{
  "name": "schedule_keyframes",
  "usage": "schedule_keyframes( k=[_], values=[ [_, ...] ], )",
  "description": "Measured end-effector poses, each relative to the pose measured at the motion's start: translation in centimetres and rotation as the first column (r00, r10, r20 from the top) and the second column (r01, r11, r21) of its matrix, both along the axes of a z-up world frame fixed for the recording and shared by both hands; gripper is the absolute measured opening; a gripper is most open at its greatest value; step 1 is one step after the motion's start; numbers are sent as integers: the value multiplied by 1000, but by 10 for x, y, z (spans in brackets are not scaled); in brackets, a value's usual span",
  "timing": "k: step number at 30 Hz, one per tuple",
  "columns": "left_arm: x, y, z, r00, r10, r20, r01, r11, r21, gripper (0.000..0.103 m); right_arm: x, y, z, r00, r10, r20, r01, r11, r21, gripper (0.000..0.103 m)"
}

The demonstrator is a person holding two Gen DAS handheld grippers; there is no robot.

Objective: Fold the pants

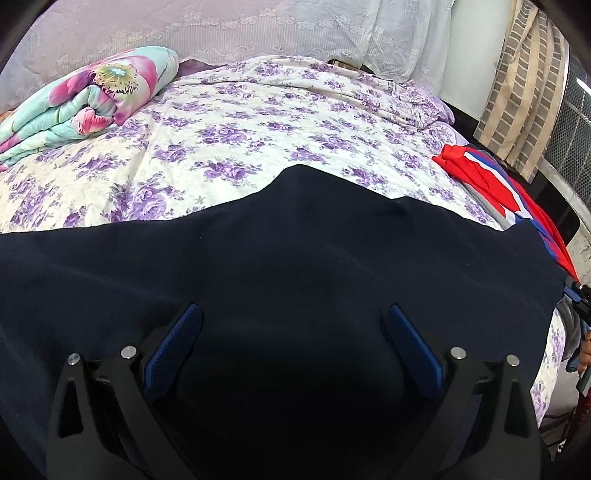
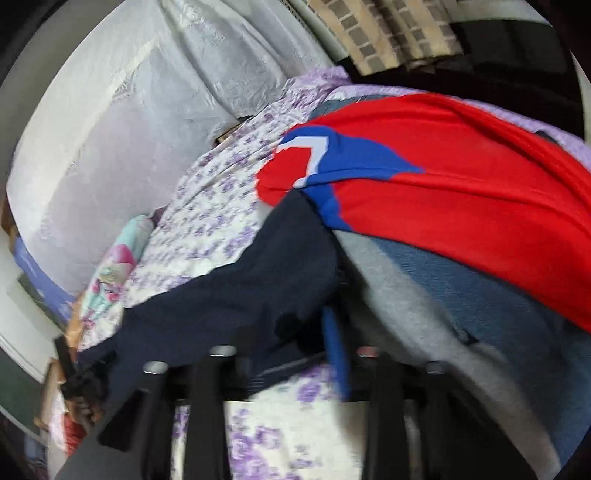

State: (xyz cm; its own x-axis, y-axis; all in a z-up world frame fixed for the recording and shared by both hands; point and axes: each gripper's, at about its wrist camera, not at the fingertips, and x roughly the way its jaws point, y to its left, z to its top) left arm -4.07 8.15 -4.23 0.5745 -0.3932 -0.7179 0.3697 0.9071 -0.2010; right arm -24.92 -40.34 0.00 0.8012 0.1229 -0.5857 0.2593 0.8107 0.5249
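Note:
The dark navy pants [image 1: 280, 258] lie spread across the near part of the bed. My left gripper [image 1: 295, 325] hovers just over them, open wide, and its blue pads [image 1: 177, 343] hold nothing. In the blurred right wrist view, the pants' right end [image 2: 240, 284] reaches into my right gripper [image 2: 299, 332]. One blue pad [image 2: 334, 350] shows bare with its jaws apart, and the cloth drapes over the other finger and hides it. The right gripper's tip [image 1: 576, 291] peeks in at the pants' far right edge.
A red, blue and white garment [image 1: 476, 177] [image 2: 443, 166] tops a pile of grey cloth [image 2: 402, 295] and blue cloth at the bed's right side. A rolled floral quilt [image 1: 85, 99] sits back left. The purple-flowered sheet [image 1: 258, 122] runs back to lace curtains [image 1: 258, 26].

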Motion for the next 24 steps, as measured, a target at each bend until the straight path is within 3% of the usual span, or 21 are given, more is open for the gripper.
schedule_keyframes(
  k=[2, 3, 4, 5, 7, 11, 12, 13, 16, 17, 21, 24],
  values=[
    [0, 0, 0, 1000, -1, 0, 1, 1000, -4, 98, 9, 1, -2, 1000, 10, -6, -10, 1000, 18, 53],
    [0, 1, 0, 1000, -3, 0, 3, 1000, -9, 98, 12, 4, -1, 1000, 12, -4, -12, 1000, -3, 38],
    [-1, 2, 0, 1000, -9, -2, 9, 1000, -14, 98, 12, 7, 2, 1000, 22, 6, -22, 999, -40, 8],
    [-1, 3, 0, 1000, -18, -4, 18, 1000, -15, 98, 10, 9, 5, 999, 37, 10, -37, 998, -53, 7],
    [0, 4, -1, 999, -43, -14, 43, 999, 1, 98, -1, 6, 11, 999, 43, 13, -42, 996, -73, 7],
    [-1, 2, -3, 999, -52, -16, 52, 998, 32, 98, -12, -7, -6, 992, 75, -102, -90, 985, -147, 5],
    [-3, 2, -3, 999, -48, -10, 49, 998, 43, 98, -17, -9, -6, 993, 71, -94, -83, 987, -135, 7],
    [-5, 2, -2, 999, -43, -3, 43, 998, 49, 98, -21, -12, -3, 994, 30, -103, -45, 988, -148, 21],
    [-18, 8, 1, 999, -28, 32, 27, 999, 45, 98, -43, -22, 28, 987, -159, 27, 161, 955, -249, 34],
    [-22, 10, 4, 998, -19, 54, 17, 999, 40, 98, -44, -20, 37, 984, -168, 57, 178, 950, -256, 34],
    [-28, 15, 12, 996, -14, 93, 14, 1000, -3, 98, 12, 37, 64, 988, 119, 96, -85, 949, -304, 34],
    [-17, 12, 1, 1000, 13, 27, -14, 999, 31, 98, 72, 105, 63, 939, 338, 65, -299, 893, -336, 34]
  ],
)
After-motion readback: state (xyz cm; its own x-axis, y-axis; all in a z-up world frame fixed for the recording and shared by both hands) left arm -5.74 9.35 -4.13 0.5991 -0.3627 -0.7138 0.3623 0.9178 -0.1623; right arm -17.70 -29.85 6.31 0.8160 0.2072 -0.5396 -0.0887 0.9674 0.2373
